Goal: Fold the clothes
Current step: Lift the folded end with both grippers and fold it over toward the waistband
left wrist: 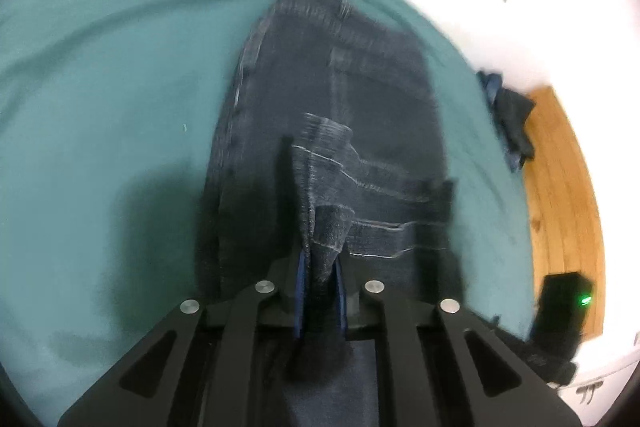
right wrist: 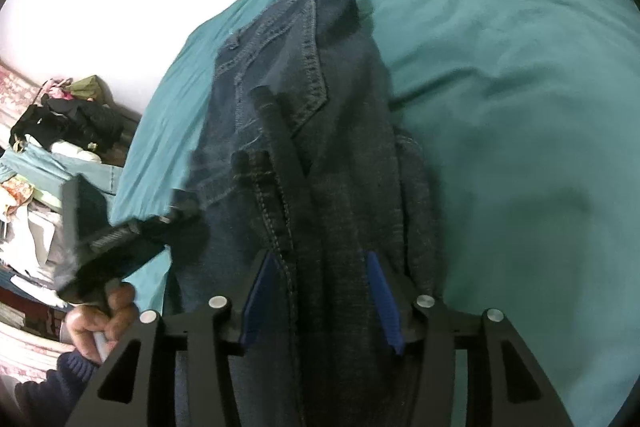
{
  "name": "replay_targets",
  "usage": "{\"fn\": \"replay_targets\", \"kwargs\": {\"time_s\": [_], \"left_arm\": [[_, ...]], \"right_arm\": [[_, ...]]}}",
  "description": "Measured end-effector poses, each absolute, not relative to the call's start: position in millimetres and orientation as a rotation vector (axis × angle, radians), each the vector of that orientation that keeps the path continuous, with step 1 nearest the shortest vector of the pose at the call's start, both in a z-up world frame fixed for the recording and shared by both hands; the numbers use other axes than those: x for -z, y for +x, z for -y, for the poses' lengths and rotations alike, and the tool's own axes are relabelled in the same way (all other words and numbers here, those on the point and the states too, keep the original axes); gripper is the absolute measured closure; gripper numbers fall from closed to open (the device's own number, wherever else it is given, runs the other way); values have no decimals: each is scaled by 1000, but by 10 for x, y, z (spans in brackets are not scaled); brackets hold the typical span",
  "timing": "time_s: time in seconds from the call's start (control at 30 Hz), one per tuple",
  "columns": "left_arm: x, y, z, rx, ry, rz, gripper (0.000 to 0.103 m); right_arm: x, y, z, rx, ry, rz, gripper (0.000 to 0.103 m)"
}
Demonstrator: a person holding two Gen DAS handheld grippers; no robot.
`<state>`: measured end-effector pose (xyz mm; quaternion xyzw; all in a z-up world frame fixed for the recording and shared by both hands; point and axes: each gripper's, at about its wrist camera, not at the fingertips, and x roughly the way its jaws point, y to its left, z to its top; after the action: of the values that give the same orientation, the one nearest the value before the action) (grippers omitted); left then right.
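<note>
Left wrist view shows the left gripper (left wrist: 320, 267) clamped on a bunched edge of the dark denim jeans (left wrist: 340, 99), its blue pads pressed together on a thick wad of fabric with pale stitch lines. That pinch seems meant to lift one end of the garment so it can be carried over the rest. The jeans stretch away toward 12 o'clock across the teal bed sheet (left wrist: 120, 67), lying long and narrow as if the legs are already doubled on each other. At 3 o'clock a small heap of dark clothes (left wrist: 512, 115) sits at the bed's edge above a wooden floor (left wrist: 560, 187).

In the right wrist view, the right gripper (right wrist: 320, 287) straddles a wider bundle of the jeans (right wrist: 304, 75); its pads stand apart with denim filling the gap, and I cannot tell whether they press it. A back pocket with pale topstitching shows toward 12 o'clock, and a rolled hem or seam runs down the middle. At 8 o'clock a hand (right wrist: 104, 319) holds the other gripper's handle. Both grippers working the same end suggests a fold in progress, though how far along is unsettled.
</note>
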<state>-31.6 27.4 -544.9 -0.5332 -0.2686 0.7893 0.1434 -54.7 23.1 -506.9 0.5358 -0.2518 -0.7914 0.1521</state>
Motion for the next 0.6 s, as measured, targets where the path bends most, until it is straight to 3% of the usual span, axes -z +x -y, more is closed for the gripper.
{"fn": "replay_targets", "kwargs": {"time_s": [0.03,0.13,0.3,0.43,0.5,0.53,0.6], "left_arm": [[5502,-357,-261,-2245,-1565,780,85],[5595,-462,-242,-2179,-1614,788,84],[5629,-594,-245,-2119,-1631,790,84],[5505,-705,-79,-2069,-1631,841,77],[5310,-815,165,-2115,-1582,895,47],[5238,-889,275,-2138,-1557,925,25],[5197,-1183,463,-2175,-1527,991,23]], "right_arm": [[5048,-550,-246,2271,1537,731,57],[4939,-558,-281,2295,1517,700,51],[4822,-639,-353,2320,1509,660,50],[4687,-928,-432,2316,1465,632,39],[4652,-1207,-483,2285,1443,649,34],[4651,-1370,-512,2265,1438,664,31],[4718,-1769,-562,2232,1447,692,30]]}}
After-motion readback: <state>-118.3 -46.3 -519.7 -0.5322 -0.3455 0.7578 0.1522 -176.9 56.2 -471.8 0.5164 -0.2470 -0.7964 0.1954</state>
